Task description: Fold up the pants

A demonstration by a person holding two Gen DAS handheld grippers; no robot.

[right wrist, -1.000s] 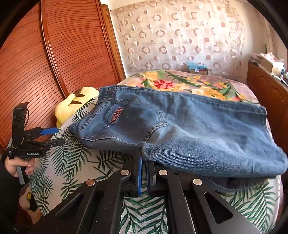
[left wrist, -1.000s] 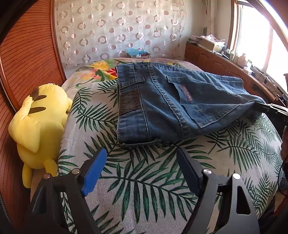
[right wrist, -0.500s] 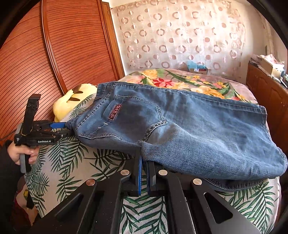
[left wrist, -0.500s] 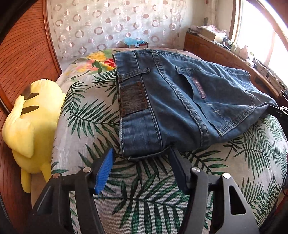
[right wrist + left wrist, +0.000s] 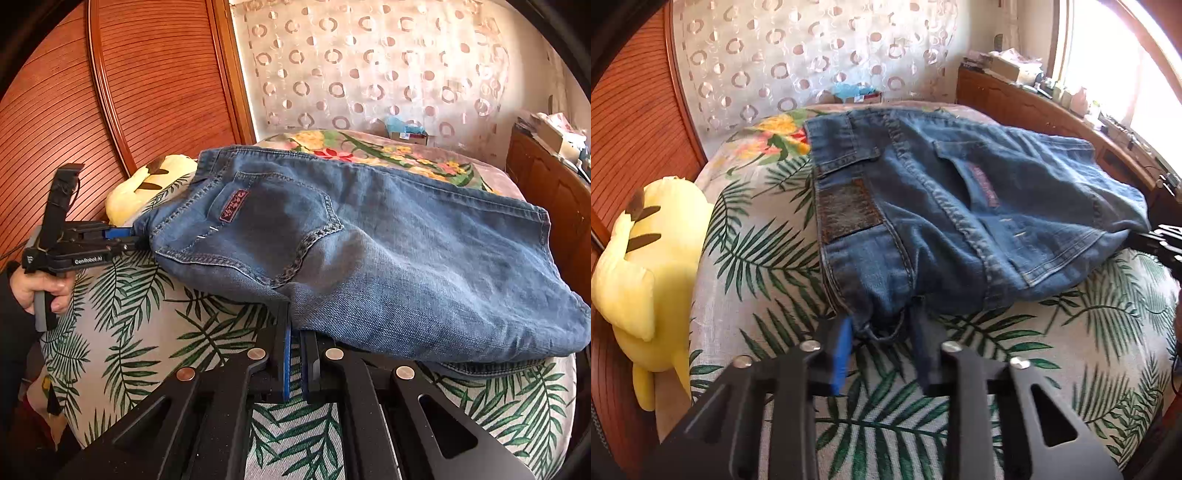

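Blue jeans (image 5: pixel 942 221) lie folded on a palm-leaf bedspread (image 5: pixel 768 266), back pockets up. My left gripper (image 5: pixel 882 332) has its fingers on both sides of the near waistband corner, still a little apart, with cloth between them. It also shows in the right wrist view (image 5: pixel 127 240) at the jeans' (image 5: pixel 369 251) left edge. My right gripper (image 5: pixel 295 325) is shut on the jeans' near edge at the seat. In the left wrist view it (image 5: pixel 1134 236) shows at the jeans' right edge.
A yellow plush toy (image 5: pixel 646 258) lies at the bed's left edge against a wooden wardrobe (image 5: pixel 110 92). A wooden cabinet with clutter (image 5: pixel 1034 99) runs along the right under a window. A small box (image 5: pixel 406 134) sits at the bed's far end.
My left gripper has moved forward to the waistband corner and its fingers have narrowed around it. My right gripper has stayed shut on the jeans.
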